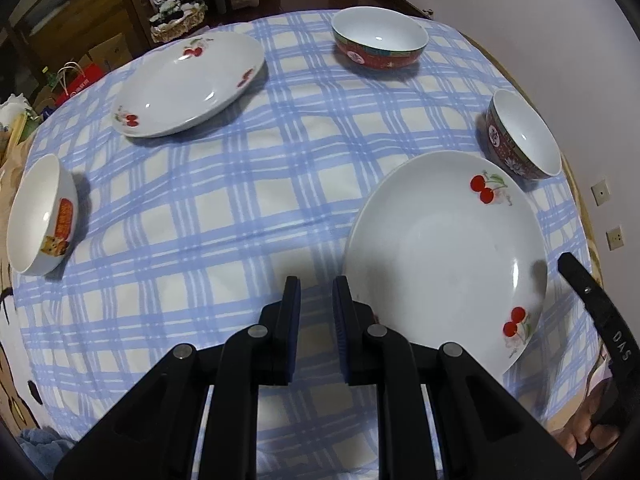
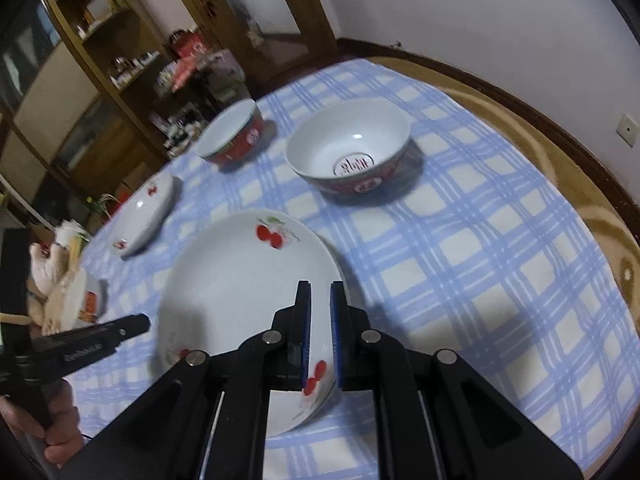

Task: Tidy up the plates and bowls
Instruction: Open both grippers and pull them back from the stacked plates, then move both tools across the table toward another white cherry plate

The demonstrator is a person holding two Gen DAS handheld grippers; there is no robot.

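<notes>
A white plate with cherries [image 1: 444, 256] [image 2: 240, 280] lies on the checked cloth close to me. My right gripper [image 2: 320, 292] is shut on its near rim, and the cherry print shows between the pads. One of the right gripper's fingers [image 1: 588, 292] shows past the plate's right edge. My left gripper [image 1: 316, 292] hovers just left of that plate with a narrow gap between its jaws, holding nothing. A second cherry plate [image 1: 188, 84] [image 2: 144, 216] sits far left. Two red bowls [image 1: 378, 38] [image 1: 524, 136] stand at the back and right. A white bowl with orange print [image 1: 40, 216] stands at the left edge.
The round table's wooden rim [image 2: 560, 160] shows beyond the cloth on the right, near a white wall. Wooden cabinets [image 2: 100, 80], a basket [image 1: 176, 24] and paper bags [image 1: 80, 80] stand past the far edge. A hand [image 2: 60, 420] holds the left gripper's handle.
</notes>
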